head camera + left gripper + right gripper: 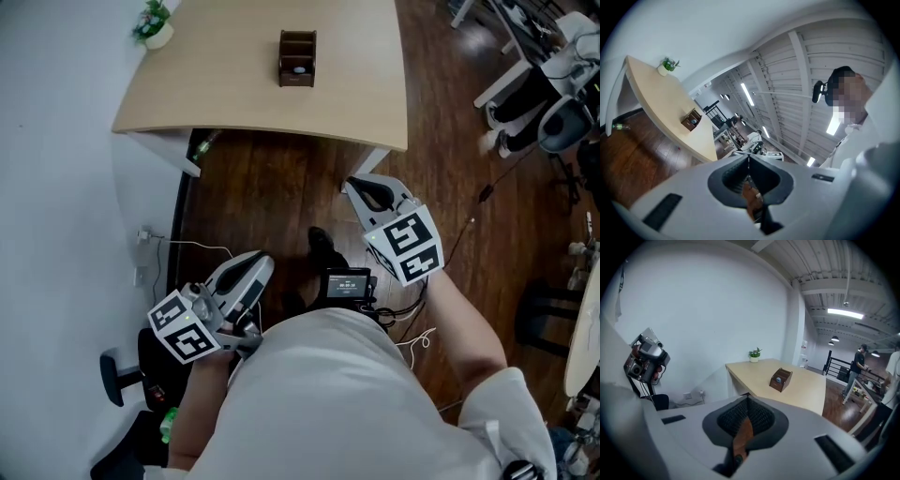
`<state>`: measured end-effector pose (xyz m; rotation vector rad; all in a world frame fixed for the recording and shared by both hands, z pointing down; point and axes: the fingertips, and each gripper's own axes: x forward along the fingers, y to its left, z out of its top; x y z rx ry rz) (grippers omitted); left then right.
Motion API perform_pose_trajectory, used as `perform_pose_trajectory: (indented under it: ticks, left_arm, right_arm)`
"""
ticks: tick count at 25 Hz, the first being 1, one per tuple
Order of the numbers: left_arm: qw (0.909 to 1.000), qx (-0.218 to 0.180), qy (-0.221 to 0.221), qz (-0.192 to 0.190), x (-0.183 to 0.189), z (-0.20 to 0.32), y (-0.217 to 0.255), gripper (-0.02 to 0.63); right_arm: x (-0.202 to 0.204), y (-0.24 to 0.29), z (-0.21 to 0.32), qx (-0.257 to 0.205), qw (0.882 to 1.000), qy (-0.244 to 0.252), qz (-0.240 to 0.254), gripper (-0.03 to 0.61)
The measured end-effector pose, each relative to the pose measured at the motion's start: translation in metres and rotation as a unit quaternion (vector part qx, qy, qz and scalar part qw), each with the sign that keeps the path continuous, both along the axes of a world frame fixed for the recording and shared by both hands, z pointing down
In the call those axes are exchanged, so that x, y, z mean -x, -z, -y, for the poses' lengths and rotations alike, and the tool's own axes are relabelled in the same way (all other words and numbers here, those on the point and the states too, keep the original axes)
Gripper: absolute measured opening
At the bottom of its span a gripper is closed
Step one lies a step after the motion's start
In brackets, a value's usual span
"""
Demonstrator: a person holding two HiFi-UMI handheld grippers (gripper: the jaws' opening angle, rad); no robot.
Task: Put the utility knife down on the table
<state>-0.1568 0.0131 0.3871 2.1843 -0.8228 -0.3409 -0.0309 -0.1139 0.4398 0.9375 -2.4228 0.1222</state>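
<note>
No utility knife shows in any view. The light wooden table (234,84) stands ahead, and on it a small brown wooden holder (297,58) (691,120) (781,379). Both grippers hang over the dark wood floor, close to the person's body and well short of the table. My left gripper (261,262) (749,157) points toward the table, its jaws together with nothing between them. My right gripper (361,185) (747,397) is nearer the table's front edge; its jaws are shut and empty too.
A potted plant (155,25) (754,354) sits at the table's far left corner by the white wall. A black device with a screen (347,283) is at the person's waist. Office chairs (553,112) stand at the right. A cable (187,246) lies on the floor.
</note>
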Motion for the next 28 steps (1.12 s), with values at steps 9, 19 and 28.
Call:
perform_pose_trajectory:
  ticks: [9, 19, 28]
  left_arm:
    - [0.9996, -0.021, -0.019, 0.004, 0.004, -0.041, 0.011, 0.003]
    - [0.999, -0.009, -0.045, -0.001, -0.005, -0.063, 0.008, 0.003]
    - [0.998, -0.005, -0.063, -0.005, -0.042, -0.063, 0.009, 0.003]
  right_arm:
    - [-0.027, 0.026, -0.085, 0.007, 0.993, -0.091, 0.076, 0.0]
    - [-0.038, 0.042, -0.121, 0.032, 0.984, -0.127, 0.12, 0.0]
    - [-0.07, 0.054, -0.135, 0.036, 0.982, -0.137, 0.129, 0.0]
